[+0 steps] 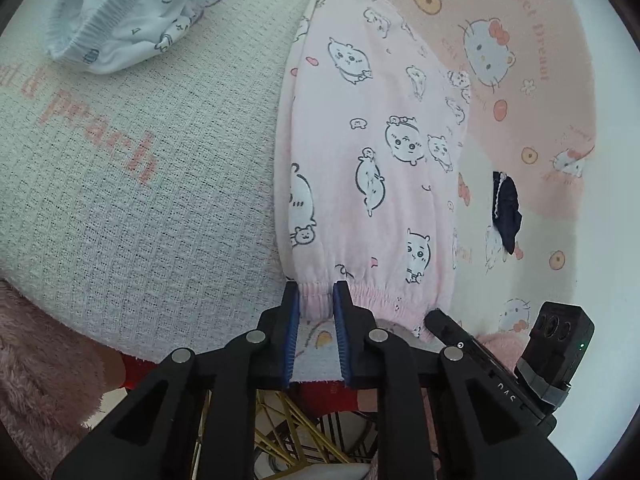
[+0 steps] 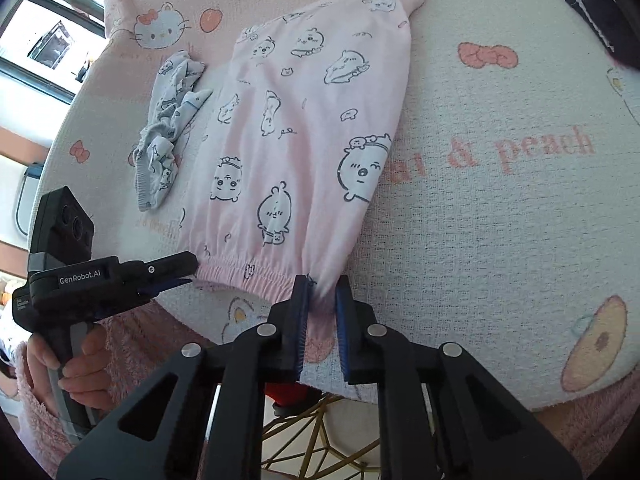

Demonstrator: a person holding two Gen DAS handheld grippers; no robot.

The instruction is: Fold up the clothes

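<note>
Left wrist view: left gripper (image 1: 316,285) pinches one end of the pink garment's (image 1: 372,152) elastic waistband; the right gripper (image 2: 322,280) clamps the other end. That garment lies flat on the towel-covered bench (image 1: 140,200), a crumpled blue garment (image 1: 120,12) beside it.

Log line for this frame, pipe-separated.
step: fold, grasp stage | left gripper: at waistband left corner | right gripper: at right corner | pink pants: flat on towel
</note>
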